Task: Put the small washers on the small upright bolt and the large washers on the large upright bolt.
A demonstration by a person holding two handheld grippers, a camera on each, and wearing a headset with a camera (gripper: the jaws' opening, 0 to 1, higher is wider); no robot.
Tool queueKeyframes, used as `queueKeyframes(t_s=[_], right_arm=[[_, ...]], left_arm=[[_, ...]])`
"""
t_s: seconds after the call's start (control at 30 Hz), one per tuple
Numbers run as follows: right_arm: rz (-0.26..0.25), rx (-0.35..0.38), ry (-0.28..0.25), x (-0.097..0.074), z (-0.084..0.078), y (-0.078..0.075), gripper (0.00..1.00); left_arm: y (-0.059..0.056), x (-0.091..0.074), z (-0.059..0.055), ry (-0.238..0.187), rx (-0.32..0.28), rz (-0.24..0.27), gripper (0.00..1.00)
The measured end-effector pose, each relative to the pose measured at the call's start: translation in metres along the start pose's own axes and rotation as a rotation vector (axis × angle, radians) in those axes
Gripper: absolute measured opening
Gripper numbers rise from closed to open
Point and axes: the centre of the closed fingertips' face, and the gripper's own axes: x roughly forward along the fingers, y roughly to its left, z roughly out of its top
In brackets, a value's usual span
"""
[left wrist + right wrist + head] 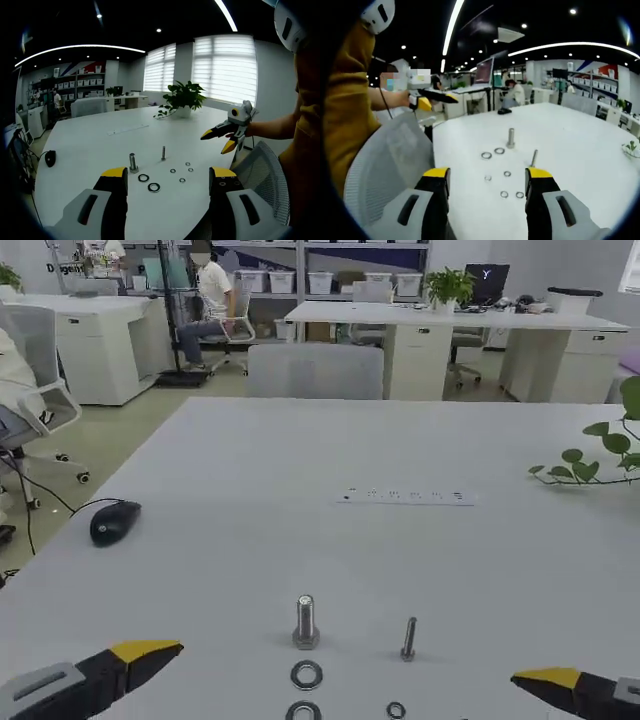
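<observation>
The large upright bolt (305, 623) and the thin small bolt (408, 638) stand near the table's front edge. Two large washers (306, 675) lie flat in front of the large bolt, and a small washer (396, 710) lies before the small bolt. In the left gripper view the large bolt (133, 163), small bolt (163, 152), large washers (148, 182) and several small washers (182, 172) lie ahead of my left gripper (168, 175), which is open and empty. My right gripper (487, 175) is also open and empty, above the table edge short of the small washers (505, 185).
On the white table (250, 470) a black mouse (115, 521) lies at the left and a white power strip (405, 496) in the middle. A trailing plant (600, 455) reaches in from the right. A grey chair (315, 370) stands at the far edge.
</observation>
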Motion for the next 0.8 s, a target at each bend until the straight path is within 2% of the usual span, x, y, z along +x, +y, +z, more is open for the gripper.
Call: queueKeyframes(t_s=[0.63, 0.8], right_arm=[[-0.008, -0.003, -0.001, 0.0009, 0.0031, 0.0009, 0.6], [-0.007, -0.002, 0.003, 0.0003, 0.0, 0.0028, 0.6]], left_arm=[[-0.0014, 0.0019, 0.0053, -0.006, 0.01, -0.021, 0.65], [-0.0019, 0.0009, 0.0037, -0.002, 0.012, -0.02, 0.65]])
